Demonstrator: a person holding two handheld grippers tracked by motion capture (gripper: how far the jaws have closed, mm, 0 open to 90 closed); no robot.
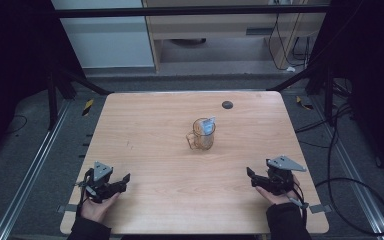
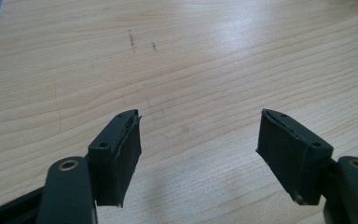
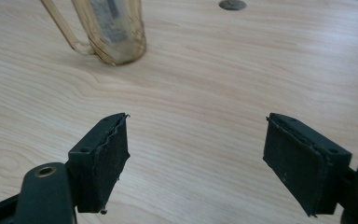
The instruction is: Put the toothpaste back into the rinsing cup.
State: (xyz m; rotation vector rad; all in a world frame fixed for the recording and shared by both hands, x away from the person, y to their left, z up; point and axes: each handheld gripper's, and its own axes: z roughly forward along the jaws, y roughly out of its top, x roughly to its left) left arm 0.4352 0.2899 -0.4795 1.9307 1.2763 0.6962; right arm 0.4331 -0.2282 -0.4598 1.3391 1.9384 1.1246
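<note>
A clear amber plastic mug [image 1: 202, 133] with a handle on its left stands upright near the table's middle, and a pale packet [image 1: 207, 125] sticks out of it. In the right gripper view the mug [image 3: 114, 30] is at the top left, well beyond the jaws. My left gripper [image 1: 126, 179] rests near the front left edge, open, nothing between its fingers [image 2: 121, 154]. Held near the front right edge, my right gripper [image 1: 250, 176] is also open and empty, its fingers [image 3: 107, 158] wide apart over bare wood.
The wooden table [image 1: 170, 165] has a small dark round cap [image 1: 227, 104] near its far edge, also seen as the round cap [image 3: 232, 4] in the right gripper view. Cables lie on the floor at the right. Dark frame posts stand on both sides.
</note>
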